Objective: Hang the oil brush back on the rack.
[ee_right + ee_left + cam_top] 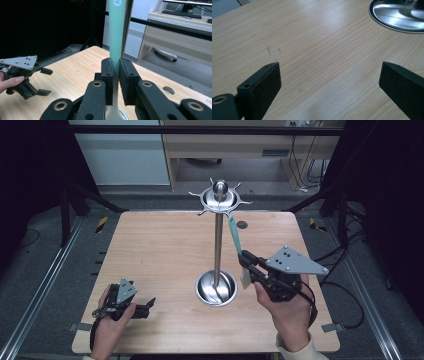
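1. Wooden table (165,245), mostly bare across its left half and middle; a small round hole near the far right edge.
2. Metal stand (218,245) upright at centre, round base on the wood, hooked ring and ball on top.
3. Right hand (290,312) raised at the near right, wrist at the table's edge, right gripper (246,265) tilted up just beside the stand's base.
4. Jaws closed narrow on a teal-handled spatula (116,32), handle leaning up toward the hooked ring.
5. Left hand (107,322) low at the near left corner, left gripper (329,75) spread wide over bare wood, nothing between its 2 jaws.
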### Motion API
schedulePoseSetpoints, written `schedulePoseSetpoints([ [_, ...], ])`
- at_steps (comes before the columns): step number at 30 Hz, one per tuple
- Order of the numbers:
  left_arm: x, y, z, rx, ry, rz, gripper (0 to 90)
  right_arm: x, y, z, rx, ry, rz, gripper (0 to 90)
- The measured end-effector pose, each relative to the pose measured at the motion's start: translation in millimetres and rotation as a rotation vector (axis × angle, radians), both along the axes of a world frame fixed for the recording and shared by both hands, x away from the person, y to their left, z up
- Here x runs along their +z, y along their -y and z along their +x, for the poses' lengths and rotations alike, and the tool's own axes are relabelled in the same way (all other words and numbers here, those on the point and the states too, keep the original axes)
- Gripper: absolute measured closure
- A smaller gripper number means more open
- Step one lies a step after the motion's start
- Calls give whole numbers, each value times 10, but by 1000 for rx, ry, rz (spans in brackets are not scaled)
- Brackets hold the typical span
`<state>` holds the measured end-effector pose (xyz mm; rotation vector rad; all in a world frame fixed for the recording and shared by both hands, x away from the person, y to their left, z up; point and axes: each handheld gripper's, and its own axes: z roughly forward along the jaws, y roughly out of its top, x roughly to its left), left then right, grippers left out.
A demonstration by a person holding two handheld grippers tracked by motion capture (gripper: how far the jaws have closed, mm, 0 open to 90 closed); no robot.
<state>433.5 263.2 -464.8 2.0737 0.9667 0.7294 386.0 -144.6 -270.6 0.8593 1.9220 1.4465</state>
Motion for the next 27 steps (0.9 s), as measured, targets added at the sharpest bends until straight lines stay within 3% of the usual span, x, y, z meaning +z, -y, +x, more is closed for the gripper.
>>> schedulePoseSetpoints([
  [11, -2, 1, 0, -1, -1, -1, 36, -12, -34, 34, -1, -2, 1, 830],
  [13, -1, 0, 0, 0, 0, 0, 36, -16, -43, 43, 2, -1, -1, 900],
  [18, 0, 1, -1, 0, 1, 0, 37, -8, -79, 45, 15, 16, -11, 900],
  [23, 0, -1, 0, -1, 1, -1, 36, 6, -75, 56, -11, 24, -35, 835],
  [27, -2, 3, 1, -2, 0, -1, 37, 14, 14, 88, -59, 24, -38, 731],
])
